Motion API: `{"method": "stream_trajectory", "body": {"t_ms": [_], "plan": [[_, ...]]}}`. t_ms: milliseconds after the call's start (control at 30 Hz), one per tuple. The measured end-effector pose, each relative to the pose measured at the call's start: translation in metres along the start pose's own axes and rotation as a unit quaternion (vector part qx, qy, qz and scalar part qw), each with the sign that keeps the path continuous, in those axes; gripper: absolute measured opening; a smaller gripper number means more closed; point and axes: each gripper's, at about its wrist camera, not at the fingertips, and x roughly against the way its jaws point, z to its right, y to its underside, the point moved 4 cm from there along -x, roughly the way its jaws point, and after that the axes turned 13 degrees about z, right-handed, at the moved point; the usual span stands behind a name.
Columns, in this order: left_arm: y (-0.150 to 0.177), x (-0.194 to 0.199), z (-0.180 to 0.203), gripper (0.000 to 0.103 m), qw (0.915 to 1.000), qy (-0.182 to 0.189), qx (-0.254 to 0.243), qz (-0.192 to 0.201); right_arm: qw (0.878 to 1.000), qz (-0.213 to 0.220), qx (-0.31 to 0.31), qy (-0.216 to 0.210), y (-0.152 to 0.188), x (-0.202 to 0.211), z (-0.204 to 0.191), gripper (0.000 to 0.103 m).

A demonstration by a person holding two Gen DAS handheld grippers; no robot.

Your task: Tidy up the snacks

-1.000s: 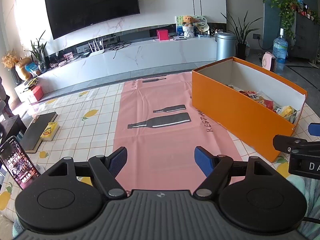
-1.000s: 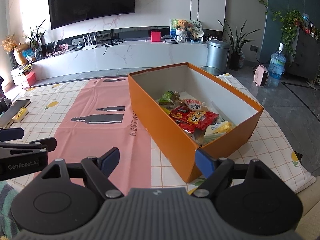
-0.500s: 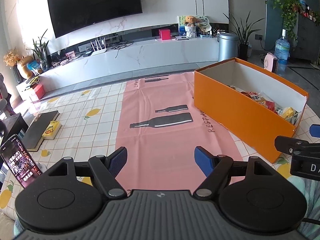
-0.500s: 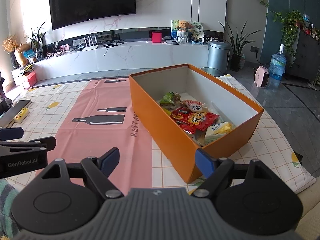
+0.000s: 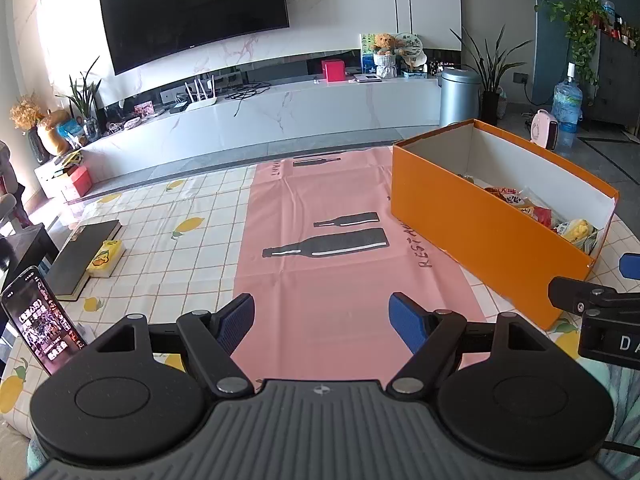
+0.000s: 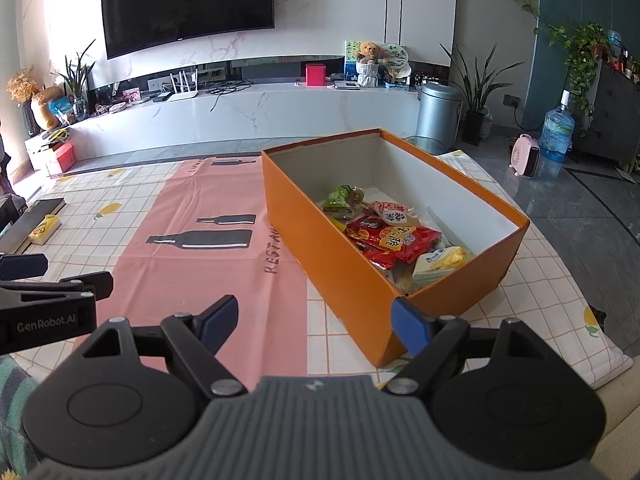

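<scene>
Now both tools hang wide open and hold nothing: the left tool (image 5: 322, 316) over the pink cloth with black bottle shapes (image 5: 340, 240), the right tool (image 6: 314, 318) by the near corner of the big orange cardboard box (image 6: 340, 264). The shiny snack bags (image 6: 394, 238) lie inside the box on the table (image 5: 172, 236). To tidy them, I think it is best to reach over the wall from above and pinch one bag softly.
</scene>
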Motion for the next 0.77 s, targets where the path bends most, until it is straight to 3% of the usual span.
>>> {"method": "stream_trajectory", "body": {"t_ms": [767], "plan": [[-0.0004,0.0012,-0.0044,0.088,1.0,0.004,-0.001,0.004,1.0,-0.002,0.005,-0.004,0.0006,-0.0007,-0.004,0.081]]}}
